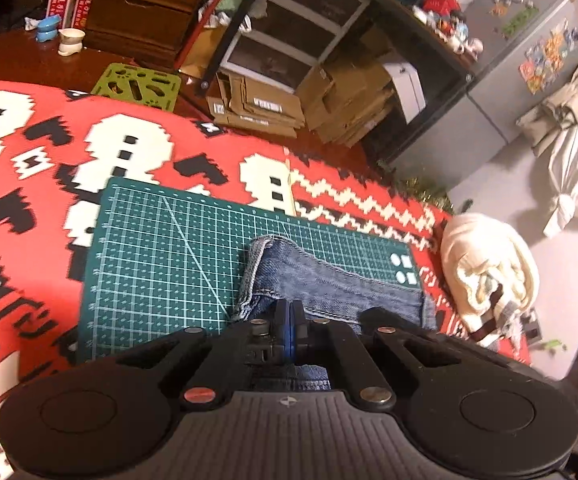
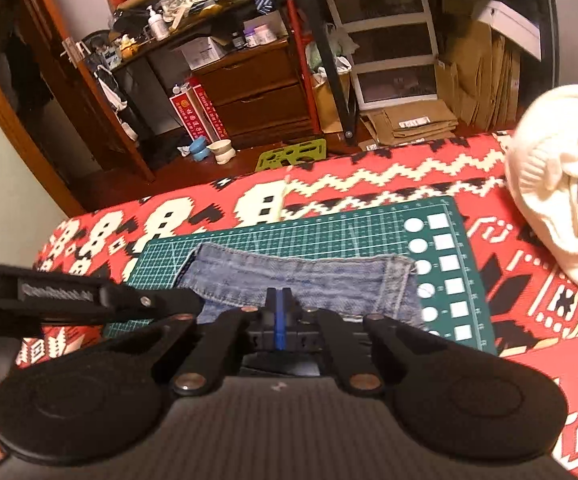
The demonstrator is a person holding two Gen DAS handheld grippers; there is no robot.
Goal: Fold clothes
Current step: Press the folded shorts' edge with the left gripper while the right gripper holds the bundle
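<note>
Red patterned blanket [image 2: 369, 168] underneath, both claws, left gripper [image 1: 291, 312] and right gripper [image 2: 279, 300], pinched closed on near edge of denim piece [image 2: 297, 276], apparently for 1 fold across green cutting mat [image 2: 369, 220], cream garment [image 2: 561, 184] waiting aside.

Little can be read. The black arm of the other gripper [image 2: 61, 294] in the right wrist view bears pale lettering, too blurred to spell out. Tall red boxes with gold characters [image 2: 203, 114] stand by the brown drawers; white labels on flattened cardboard [image 1: 267, 105] are illegible.
</note>
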